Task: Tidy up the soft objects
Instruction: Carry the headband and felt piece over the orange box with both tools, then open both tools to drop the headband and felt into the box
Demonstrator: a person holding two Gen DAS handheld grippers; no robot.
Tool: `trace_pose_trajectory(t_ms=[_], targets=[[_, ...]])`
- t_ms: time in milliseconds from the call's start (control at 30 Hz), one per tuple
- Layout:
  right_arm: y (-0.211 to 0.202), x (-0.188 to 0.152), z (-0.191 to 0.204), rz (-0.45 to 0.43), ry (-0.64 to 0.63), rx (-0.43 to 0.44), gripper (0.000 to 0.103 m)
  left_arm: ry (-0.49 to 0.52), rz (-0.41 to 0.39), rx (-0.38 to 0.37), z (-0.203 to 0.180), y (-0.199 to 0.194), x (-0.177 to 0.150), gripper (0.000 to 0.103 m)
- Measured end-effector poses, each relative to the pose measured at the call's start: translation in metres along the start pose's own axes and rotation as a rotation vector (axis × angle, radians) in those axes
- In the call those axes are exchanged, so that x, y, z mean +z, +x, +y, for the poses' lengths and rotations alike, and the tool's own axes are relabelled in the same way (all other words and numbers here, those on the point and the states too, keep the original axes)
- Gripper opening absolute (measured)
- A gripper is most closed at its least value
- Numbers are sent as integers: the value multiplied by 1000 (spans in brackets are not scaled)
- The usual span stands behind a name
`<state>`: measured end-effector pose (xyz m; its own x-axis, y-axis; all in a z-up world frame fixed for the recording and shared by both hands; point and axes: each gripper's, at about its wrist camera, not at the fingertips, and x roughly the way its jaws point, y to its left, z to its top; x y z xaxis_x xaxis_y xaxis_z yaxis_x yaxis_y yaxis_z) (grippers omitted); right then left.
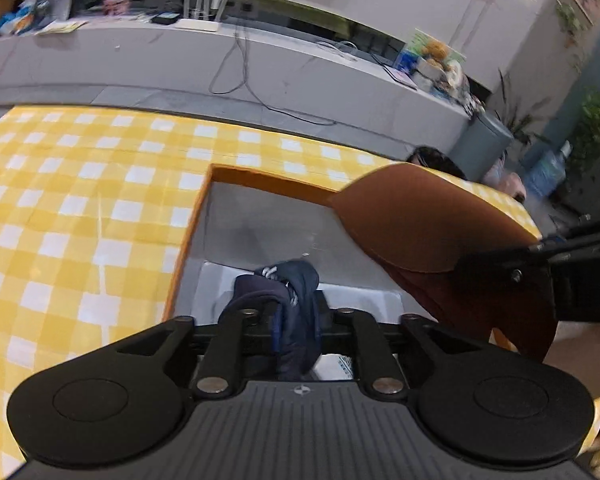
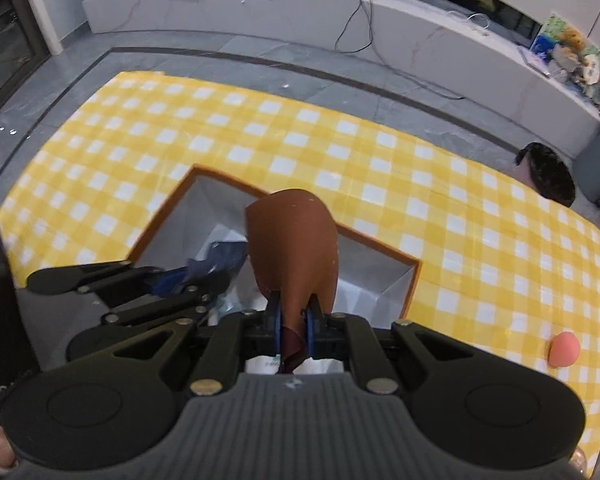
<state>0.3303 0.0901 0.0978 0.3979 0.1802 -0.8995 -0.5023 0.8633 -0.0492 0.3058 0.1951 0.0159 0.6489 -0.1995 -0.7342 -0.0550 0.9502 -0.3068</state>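
**Both grippers loaded over the open box**

On my left, the yellow checked cloth (image 1: 80, 200) covers the table, bare of soft things on that side. Next comes the orange-rimmed box (image 1: 188, 240), grey inside, with something pale lying on its floor. My left gripper (image 1: 296, 320) is closed on a navy garment (image 1: 296, 292), which bunches up between the fingers and hangs directly above the box interior.

Further right, my right gripper (image 2: 294, 328) is closed on a brown leathery flap (image 2: 296, 248). It stands up and curls away from the fingers, its long axis running forward along them, over the far half of the box. I judge it to be the box's lid or a loose sheet; I cannot tell which.

Far right, a small pink ball (image 2: 565, 349) sits on the cloth, well apart from the box and nearer my right hand.

The relation that matters: the navy garment is already above the opening, so I judge a straight descent and release would seat it.
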Motion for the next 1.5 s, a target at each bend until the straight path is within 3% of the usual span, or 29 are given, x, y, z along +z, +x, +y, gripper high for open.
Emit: trace_pose_trajectory(t_ms=[100, 167, 233, 267, 300, 333, 367, 533, 700, 767, 867, 1000, 1267, 1400, 1500], targets=[[5, 0, 5, 11, -20, -7, 9, -61, -25, -28, 8, -2, -2, 61], [7, 0, 6, 4, -30, -35, 8, -79, -42, -110, 12, -7, -4, 61], [8, 2, 5, 1, -29, -41, 8, -91, -52, -95, 10, -14, -5, 67], [10, 3, 3, 6, -20, -42, 8, -85, -56, -87, 9, -17, -7, 75], [11, 4, 1, 9, -17, -40, 8, -76, -64, -78, 8, -21, -9, 94], [13, 4, 2, 14, -20, -38, 8, -67, -72, -57, 7, -24, -10, 96], [14, 5, 2, 20, -24, -40, 8, -54, -87, -40, 5, -28, -12, 96], [26, 3, 12, 55, -61, -63, 9, -14, -180, -108, 13, -57, -22, 99], [45, 5, 21, 98, -71, -74, 9, 91, -205, -46, 12, -71, -24, 99], [55, 6, 23, 125, -67, -78, 9, 131, -211, -65, 15, -70, -27, 99], [71, 7, 26, 159, -62, -104, 10, 105, -196, -126, 23, -67, -28, 99], [91, 11, 23, 205, -25, -161, 21, 110, -184, -122, 27, -66, -30, 99], [106, 12, 25, 229, -55, -225, 23, 73, -165, -166, 33, -65, -29, 99], [106, 11, 26, 225, -66, -219, 30, 73, -149, -177, 34, -62, -31, 99], [104, 10, 31, 202, -103, -235, 47, 98, -136, -183, 33, -61, -35, 99]])
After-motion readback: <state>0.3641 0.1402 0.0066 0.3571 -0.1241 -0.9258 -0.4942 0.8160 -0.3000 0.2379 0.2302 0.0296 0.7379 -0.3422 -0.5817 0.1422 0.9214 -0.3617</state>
